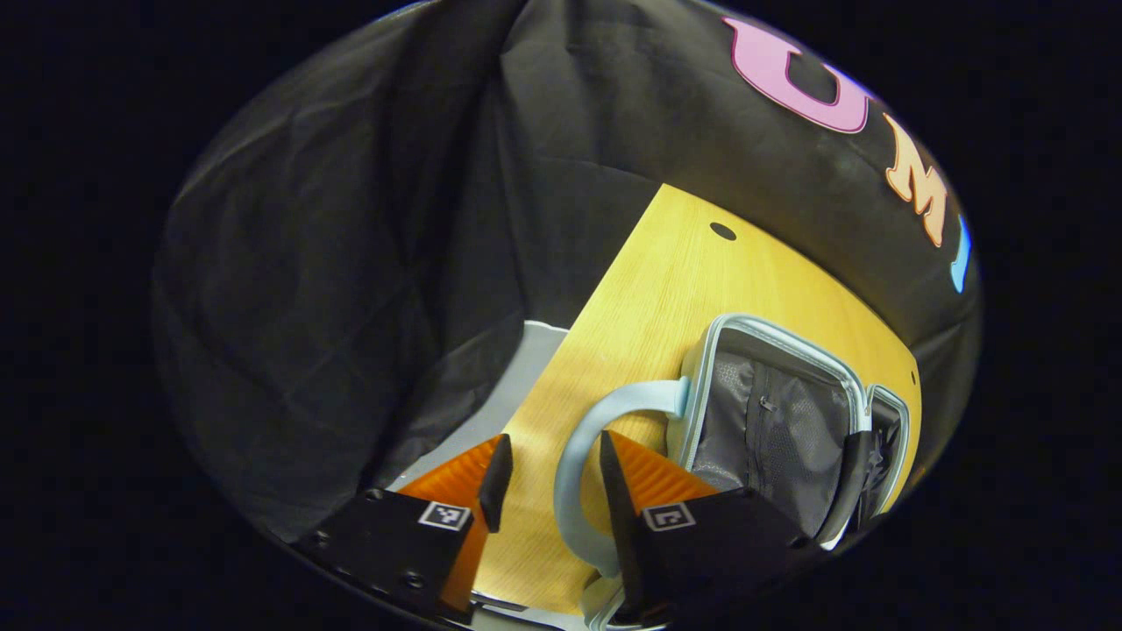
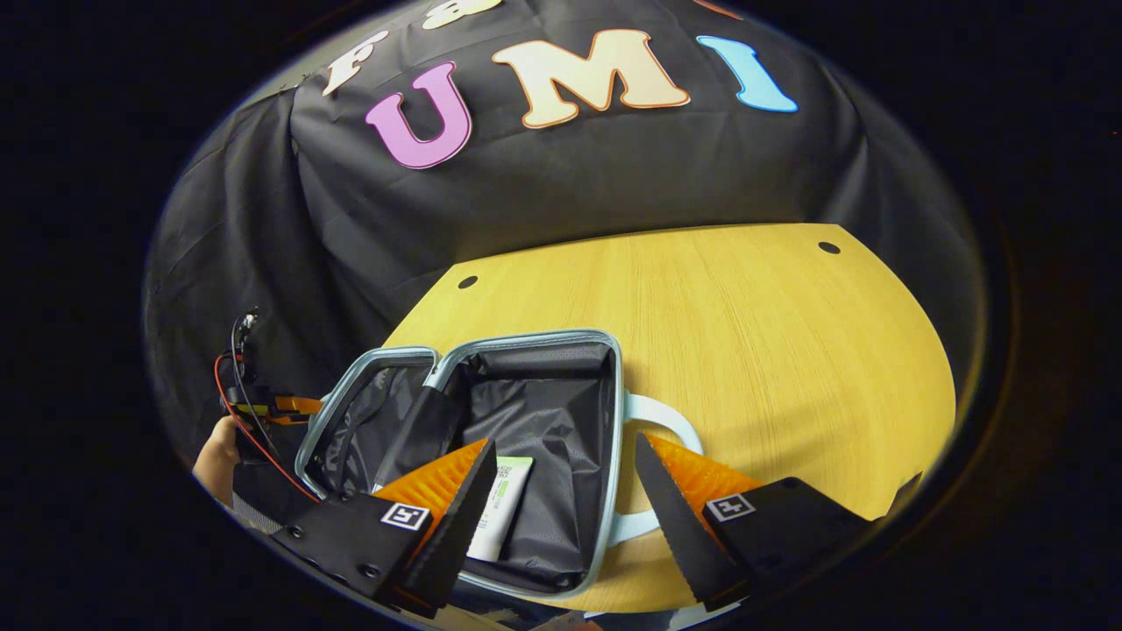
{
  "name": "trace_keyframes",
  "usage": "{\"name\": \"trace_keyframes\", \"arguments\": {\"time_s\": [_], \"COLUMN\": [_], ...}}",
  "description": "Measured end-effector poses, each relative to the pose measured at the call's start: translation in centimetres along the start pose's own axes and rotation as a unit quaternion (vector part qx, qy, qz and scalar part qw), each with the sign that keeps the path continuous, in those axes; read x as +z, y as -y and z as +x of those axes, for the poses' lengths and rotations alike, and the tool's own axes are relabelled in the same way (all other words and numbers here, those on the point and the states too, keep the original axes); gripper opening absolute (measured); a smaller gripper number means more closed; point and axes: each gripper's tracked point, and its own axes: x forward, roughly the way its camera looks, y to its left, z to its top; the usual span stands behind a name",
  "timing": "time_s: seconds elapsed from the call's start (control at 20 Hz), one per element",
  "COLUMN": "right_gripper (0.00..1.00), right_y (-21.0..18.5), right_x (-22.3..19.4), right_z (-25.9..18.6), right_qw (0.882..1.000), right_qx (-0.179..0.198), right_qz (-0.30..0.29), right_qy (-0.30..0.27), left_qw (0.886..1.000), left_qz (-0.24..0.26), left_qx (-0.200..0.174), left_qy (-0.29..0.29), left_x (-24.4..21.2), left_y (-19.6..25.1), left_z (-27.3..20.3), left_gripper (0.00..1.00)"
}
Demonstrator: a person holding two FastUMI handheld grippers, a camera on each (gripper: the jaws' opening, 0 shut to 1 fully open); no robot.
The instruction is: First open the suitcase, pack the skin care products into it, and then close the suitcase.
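Suitcase point(image 2: 526, 412) open on the table point(image 2: 745, 350), one tube point(image 2: 500, 508) inside, both my claws empty.

R gripper point(image 2: 561, 499): my jaws stand apart, nothing btwn them, hovering over the near edge of the case. Straight ahead past my fingers is the dark-lined right half; the white tube w/ green marking lies in it just beside my left finger, partly hidden by it. The pale handle point(image 2: 657, 421) sticks out of the case wall just ahead of my right finger. Other half of the case is further left, and beyond it a hand point(image 2: 215, 464) w/ the other gripper and its wires. L gripper point(image 1: 548, 478): jaws apart too, gripping nothing; the suitcase handle point(image 1: 583, 447) loops up btwn my fingers, close to the right one, can't tell if touching. The grey mesh-lined half point(image 1: 771, 421) lies ahead-right of my right finger.
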Motion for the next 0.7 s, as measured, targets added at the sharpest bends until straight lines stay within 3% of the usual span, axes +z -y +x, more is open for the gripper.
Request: {"name": "trace_keyframes", "arguments": {"time_s": [0.15,0.25,0.4,0.45,0.5,0.65,0.7], "right_gripper": [0.98,0.98,0.98,0.93,0.98,0.98,0.93], "right_y": [0.6,0.9,1.7,1.9,2.2,2.9,3.1], "right_x": [0.5,0.6,0.6,0.8,0.9,1.1,1.2], "right_z": [-0.4,-0.9,-0.9,-1.0,-1.1,-1.3,-1.5], "right_qw": [1.0,1.0,1.0,1.0,1.0,1.0,0.999], "right_qx": [-0.003,-0.002,-0.004,-0.004,-0.004,-0.002,-0.001], "right_qz": [-0.008,-0.008,-0.004,-0.001,0.001,0.004,0.004], "right_qy": [0.009,0.013,0.018,0.021,0.023,0.028,0.033], "left_qw": [1.0,1.0,1.0,0.999,0.999,0.997,0.996], "left_qz": [-0.006,0.008,0.027,0.037,0.047,0.078,0.082], "left_qx": [-0.009,-0.008,-0.001,0.001,0.005,0.019,0.02], "left_qy": [-0.014,-0.025,-0.016,-0.013,-0.011,0.023,0.031], "left_x": [-0.8,-1.2,-0.5,-0.3,-0.3,1.6,2.3], "left_y": [0.5,0.3,0.6,1.0,1.3,1.6,1.9], "left_z": [0.9,1.4,0.5,-0.1,-0.6,-3.0,-4.2], "left_gripper": [0.29,0.15,0.06,0.01,0.0,0.0,0.0]}}
